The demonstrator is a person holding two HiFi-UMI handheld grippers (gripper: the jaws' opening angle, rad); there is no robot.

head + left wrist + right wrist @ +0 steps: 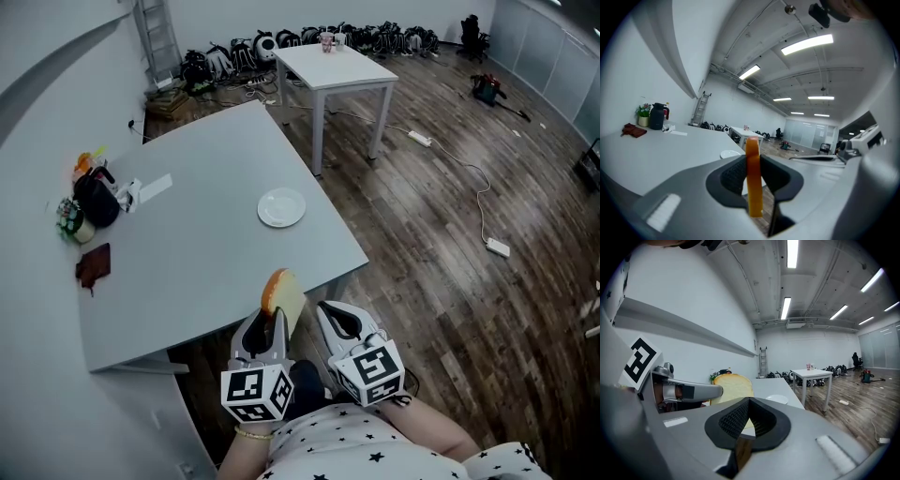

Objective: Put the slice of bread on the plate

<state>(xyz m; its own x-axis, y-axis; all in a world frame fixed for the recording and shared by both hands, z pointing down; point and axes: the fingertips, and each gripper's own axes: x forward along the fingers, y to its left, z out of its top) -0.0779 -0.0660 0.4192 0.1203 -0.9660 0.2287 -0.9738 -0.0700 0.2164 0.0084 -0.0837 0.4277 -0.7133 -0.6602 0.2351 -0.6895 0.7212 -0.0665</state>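
far left: brown cloth (94,265) and black jug (96,202), well off the route | left tool (267,328) clamped on the bread slice (283,295), held on edge at the table (187,253) near edge | plate (281,207) straight ahead, bare top between, so I'd go in level, tip the slice flat, then let go | right tool (339,323) pinched shut, empty, fine hanging over open floor
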